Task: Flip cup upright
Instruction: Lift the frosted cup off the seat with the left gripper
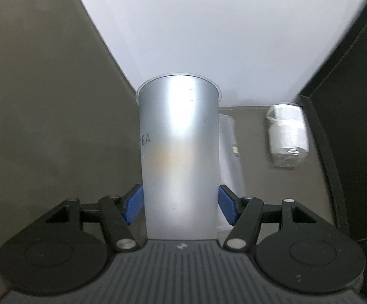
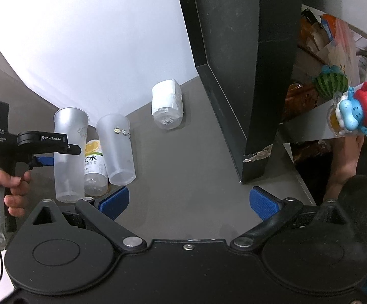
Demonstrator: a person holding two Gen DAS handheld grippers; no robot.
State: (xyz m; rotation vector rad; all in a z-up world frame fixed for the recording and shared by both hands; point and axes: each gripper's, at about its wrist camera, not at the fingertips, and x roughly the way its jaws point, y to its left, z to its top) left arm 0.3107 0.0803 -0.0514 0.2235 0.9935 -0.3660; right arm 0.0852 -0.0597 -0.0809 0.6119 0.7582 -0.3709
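Note:
A tall frosted plastic cup (image 1: 179, 149) stands upright, rim up, between the blue pads of my left gripper (image 1: 180, 206), which is shut on its lower half. In the right wrist view the same cup (image 2: 69, 157) is at the left, its base at the grey table, with the left gripper (image 2: 49, 155) around it. My right gripper (image 2: 188, 202) is open and empty above the table, right of the cup.
A second frosted cup (image 2: 116, 149) stands upright beside the held one, with a yellow-label bottle (image 2: 94, 167) between them. A wrapped white paper roll (image 2: 167, 106) lies near the white wall. A black cabinet (image 2: 246, 76) stands at the right. Toys (image 2: 355, 111) sit beyond it.

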